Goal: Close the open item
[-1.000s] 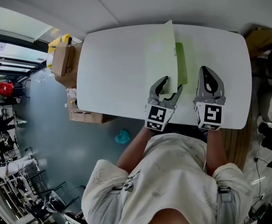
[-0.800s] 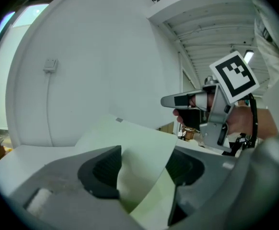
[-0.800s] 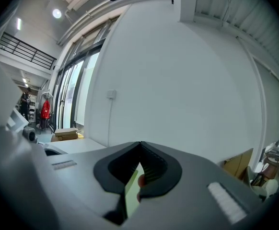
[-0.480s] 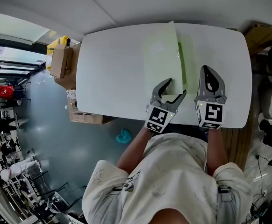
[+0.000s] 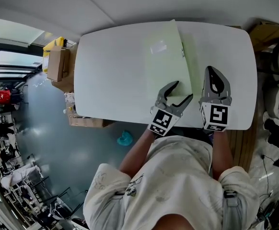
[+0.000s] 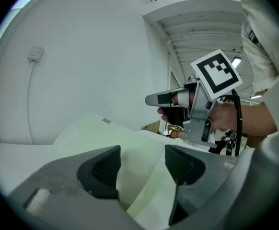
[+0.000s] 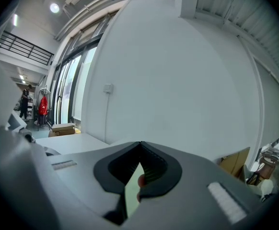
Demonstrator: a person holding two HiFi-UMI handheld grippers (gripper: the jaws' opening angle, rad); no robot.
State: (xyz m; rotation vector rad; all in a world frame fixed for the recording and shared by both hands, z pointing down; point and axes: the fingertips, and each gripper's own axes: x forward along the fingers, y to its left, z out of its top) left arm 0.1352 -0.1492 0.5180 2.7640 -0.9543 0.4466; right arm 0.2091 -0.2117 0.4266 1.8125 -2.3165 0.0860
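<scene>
Folder: pale green, on the white table; its near corner lies between the left gripper's jaws.
Change: the cover, raised a second ago, now lies flat; closing looks done.
Contents: hidden under the cover, cannot tell.
Left gripper: jaws have just been opening; spread wide, pressing nothing.
Right gripper: tips pressed together, empty, just right of the folder.
</scene>
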